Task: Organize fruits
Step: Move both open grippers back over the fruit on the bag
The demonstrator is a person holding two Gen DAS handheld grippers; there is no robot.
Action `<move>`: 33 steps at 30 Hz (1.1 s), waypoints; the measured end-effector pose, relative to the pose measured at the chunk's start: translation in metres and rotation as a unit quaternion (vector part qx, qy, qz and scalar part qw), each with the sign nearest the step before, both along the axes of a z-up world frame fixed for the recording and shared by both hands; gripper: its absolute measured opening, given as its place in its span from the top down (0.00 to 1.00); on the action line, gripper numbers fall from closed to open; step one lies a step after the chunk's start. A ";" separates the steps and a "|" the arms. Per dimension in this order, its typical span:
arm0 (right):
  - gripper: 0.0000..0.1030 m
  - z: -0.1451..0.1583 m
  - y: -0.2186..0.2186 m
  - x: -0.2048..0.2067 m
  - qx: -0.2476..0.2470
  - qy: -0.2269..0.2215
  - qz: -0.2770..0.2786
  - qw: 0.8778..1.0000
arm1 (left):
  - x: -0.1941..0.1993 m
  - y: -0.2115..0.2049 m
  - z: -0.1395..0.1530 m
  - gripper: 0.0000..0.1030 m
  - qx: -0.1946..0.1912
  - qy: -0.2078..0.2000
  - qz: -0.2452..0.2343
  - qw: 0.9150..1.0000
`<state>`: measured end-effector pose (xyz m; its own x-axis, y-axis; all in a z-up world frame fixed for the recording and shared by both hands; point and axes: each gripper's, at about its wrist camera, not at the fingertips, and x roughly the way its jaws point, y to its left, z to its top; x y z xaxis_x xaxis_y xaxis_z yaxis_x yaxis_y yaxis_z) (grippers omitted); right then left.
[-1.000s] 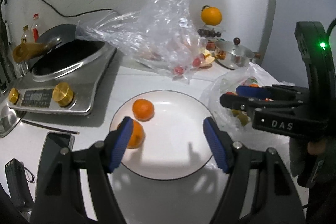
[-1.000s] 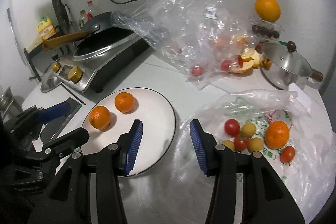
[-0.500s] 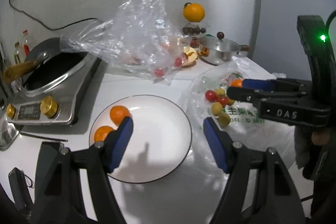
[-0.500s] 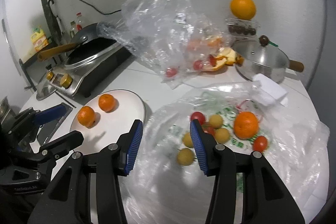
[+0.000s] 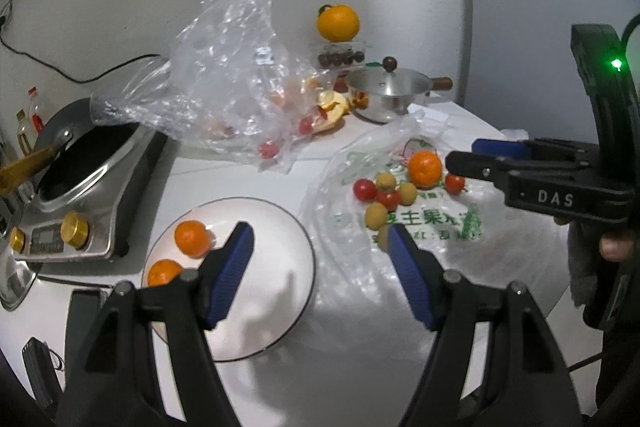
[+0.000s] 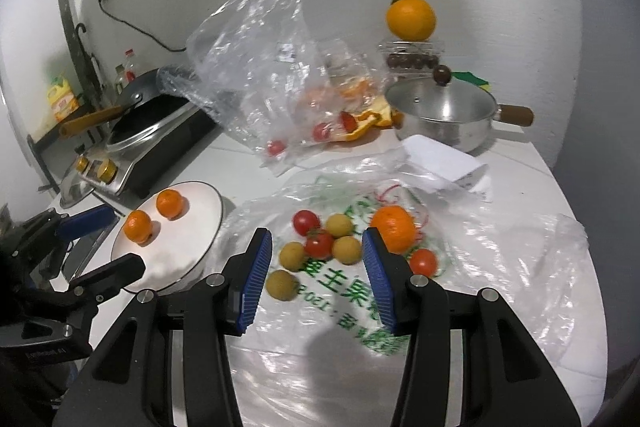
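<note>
A white plate (image 5: 276,267) (image 6: 200,223) carries two small oranges (image 5: 193,238) (image 6: 171,203). To its right a flat plastic bag with green print (image 6: 500,267) (image 5: 448,227) holds a larger orange (image 6: 393,228) (image 5: 426,168), several cherry tomatoes (image 6: 319,243) and several yellow-brown round fruits (image 6: 346,249). My left gripper (image 5: 320,247) hangs open over the plate's right edge, empty. My right gripper (image 6: 316,259) is open just in front of the fruit pile, with nothing between its blue pads (image 6: 256,279).
An induction cooker with a dark wok (image 5: 84,163) stands left. A crumpled clear bag (image 6: 272,67) with tomatoes and orange peel lies behind the plate. A lidded steel pot (image 6: 444,111), a boxed tray topped by an orange (image 6: 411,18), and paper (image 6: 444,163) sit at the back right.
Both grippers have swung right: the plate slid left in both views and the printed bag with its fruit now sits ahead of the right gripper. Neither jaw opening changed.
</note>
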<state>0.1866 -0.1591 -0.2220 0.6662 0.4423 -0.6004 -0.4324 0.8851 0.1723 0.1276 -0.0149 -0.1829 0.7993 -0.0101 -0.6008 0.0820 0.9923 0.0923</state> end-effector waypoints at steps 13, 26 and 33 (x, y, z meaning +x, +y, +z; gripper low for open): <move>0.52 -0.002 -0.051 0.006 0.011 -0.008 -0.031 0.999 | 0.014 -0.038 0.000 0.31 0.032 -0.015 -0.027 0.999; 0.52 -0.015 -0.077 0.018 0.015 0.001 -0.038 0.999 | 0.039 -0.059 -0.022 0.32 0.022 0.024 -0.046 0.998; 0.52 -0.024 -0.076 0.029 0.011 0.010 -0.027 1.000 | 0.052 -0.064 -0.035 0.32 0.011 0.036 -0.053 0.998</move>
<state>0.2156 -0.2355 -0.2459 0.6774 0.4189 -0.6047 -0.3794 0.9032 0.2008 0.1794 -0.0784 -0.2175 0.7493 -0.0784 -0.6575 0.1941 0.9754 0.1049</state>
